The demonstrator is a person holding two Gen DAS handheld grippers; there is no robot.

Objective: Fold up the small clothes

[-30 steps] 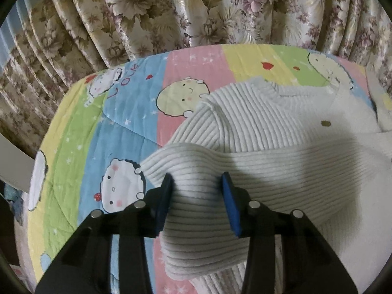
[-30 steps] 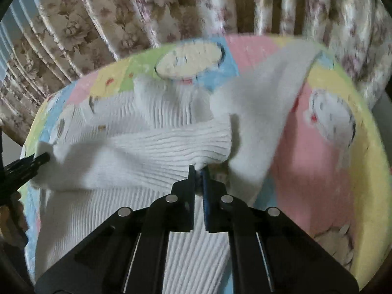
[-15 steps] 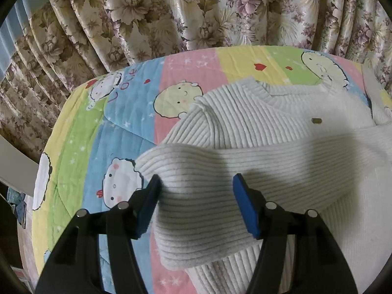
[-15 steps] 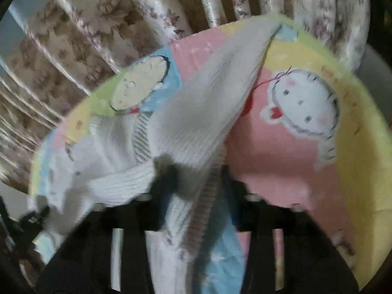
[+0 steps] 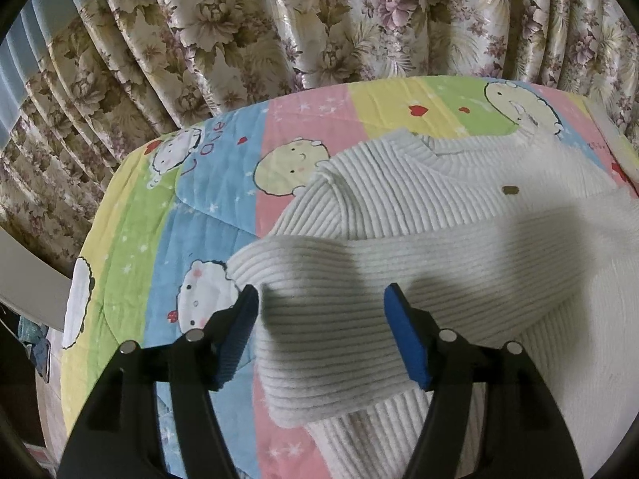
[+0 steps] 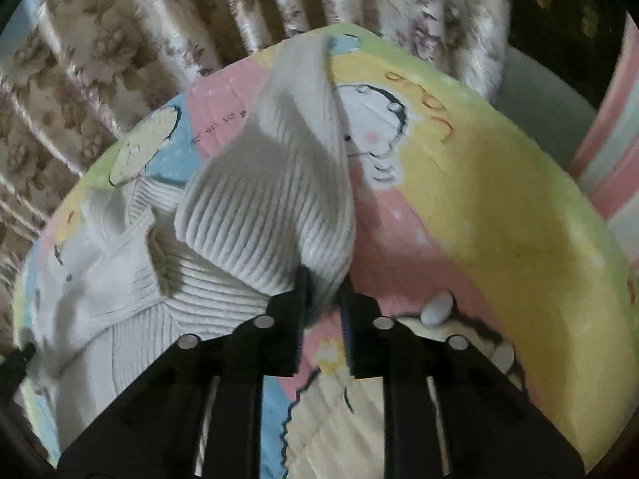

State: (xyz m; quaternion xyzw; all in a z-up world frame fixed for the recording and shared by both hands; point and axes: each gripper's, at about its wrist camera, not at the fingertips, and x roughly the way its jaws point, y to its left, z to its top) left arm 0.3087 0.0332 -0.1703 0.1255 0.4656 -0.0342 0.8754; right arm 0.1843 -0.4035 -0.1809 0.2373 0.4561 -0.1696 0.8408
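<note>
Since a second ago, both hand-held grippers have let go: the left hand-held gripper (image 5: 321, 303) spreads wider over the folded sleeve (image 5: 399, 271), the right hand-held gripper (image 6: 323, 295) parts, the other sleeve's cuff (image 6: 279, 215) loosely between. White sweater (image 5: 439, 199) lies mid-frame on the cartoon quilt (image 5: 167, 215); floral curtains (image 5: 279, 20) crowd the far edge. The right view is blurred.
</note>
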